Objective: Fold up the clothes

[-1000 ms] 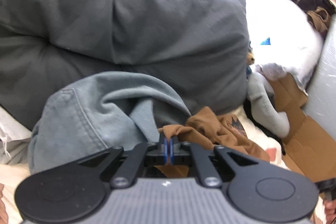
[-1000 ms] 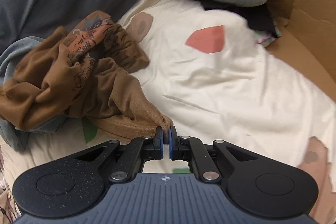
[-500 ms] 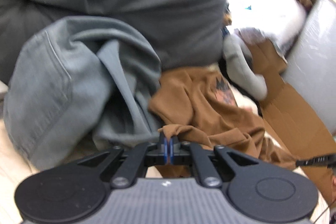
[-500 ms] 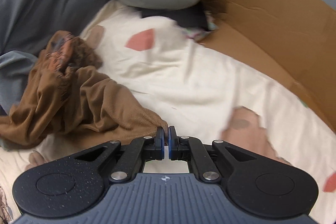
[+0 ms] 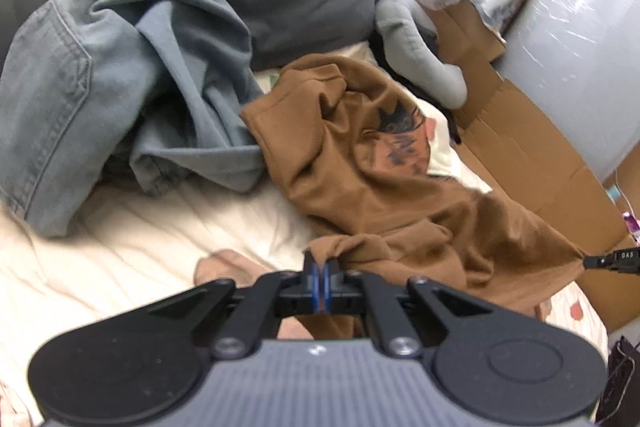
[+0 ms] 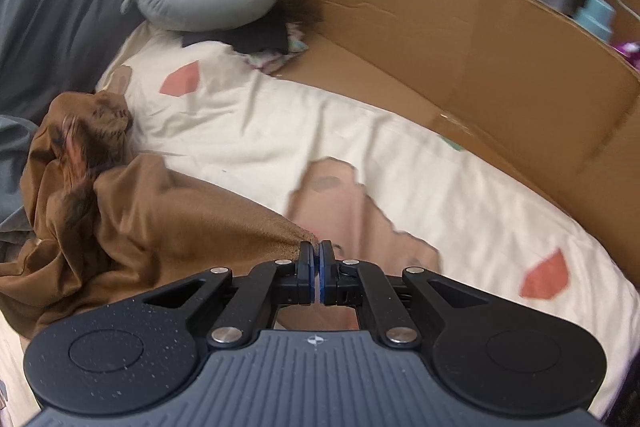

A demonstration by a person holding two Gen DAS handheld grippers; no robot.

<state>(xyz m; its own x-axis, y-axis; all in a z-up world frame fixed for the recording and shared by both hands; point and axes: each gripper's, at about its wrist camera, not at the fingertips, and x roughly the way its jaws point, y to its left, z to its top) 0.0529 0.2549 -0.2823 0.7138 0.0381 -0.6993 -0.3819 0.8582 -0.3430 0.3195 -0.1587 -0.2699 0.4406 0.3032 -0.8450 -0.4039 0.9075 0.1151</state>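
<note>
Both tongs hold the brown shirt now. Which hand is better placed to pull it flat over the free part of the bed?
Probably the right. The right tongs pinch the brown shirt beside bare cream sheet; the left tongs face the grey jeans.

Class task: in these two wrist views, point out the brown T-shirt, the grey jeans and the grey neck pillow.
brown T-shirt (image 5: pixel 360 187): left wrist view, on the crumpled body below the print.
grey jeans (image 5: pixel 80 75): left wrist view, on the seamed panel.
grey neck pillow (image 6: pixel 208 11): right wrist view, on its curved lower arm.
</note>
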